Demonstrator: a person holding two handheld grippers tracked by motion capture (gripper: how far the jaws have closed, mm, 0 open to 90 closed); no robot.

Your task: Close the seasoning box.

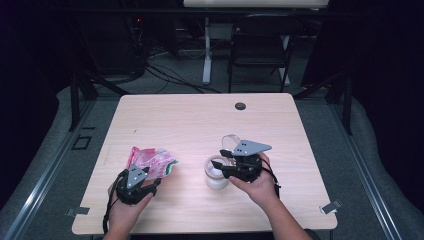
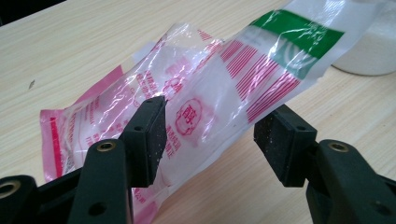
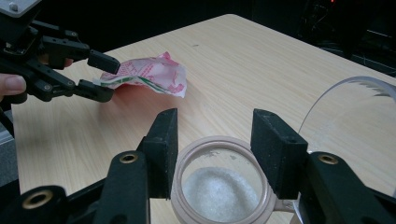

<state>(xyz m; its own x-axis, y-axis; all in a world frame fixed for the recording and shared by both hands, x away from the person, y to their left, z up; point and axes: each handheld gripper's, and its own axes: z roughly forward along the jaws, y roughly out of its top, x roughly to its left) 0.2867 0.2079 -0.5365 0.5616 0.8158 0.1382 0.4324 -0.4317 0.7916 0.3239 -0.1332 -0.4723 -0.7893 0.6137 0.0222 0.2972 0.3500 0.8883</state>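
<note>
A crinkled clear plastic bag (image 1: 150, 161) with red print and a green band lies on the left part of the wooden table (image 1: 200, 120). My left gripper (image 1: 156, 181) stands open at the bag's near end. In the left gripper view the bag (image 2: 201, 79) runs across between the two pads, which stand wide of it. My right gripper (image 1: 220, 169) hovers open over a round jar (image 1: 216, 180). The right gripper view looks down into the jar (image 3: 219, 142), which holds white granules (image 3: 219, 186). It also shows the bag (image 3: 149, 72) and the left gripper (image 3: 109, 78) farther off.
A clear curved plastic piece (image 3: 355, 107) rises just beside the jar, behind my right gripper (image 1: 231, 142). A small black round cap (image 1: 240, 106) sits near the table's far edge. A dark chair (image 1: 260, 45) stands beyond the table.
</note>
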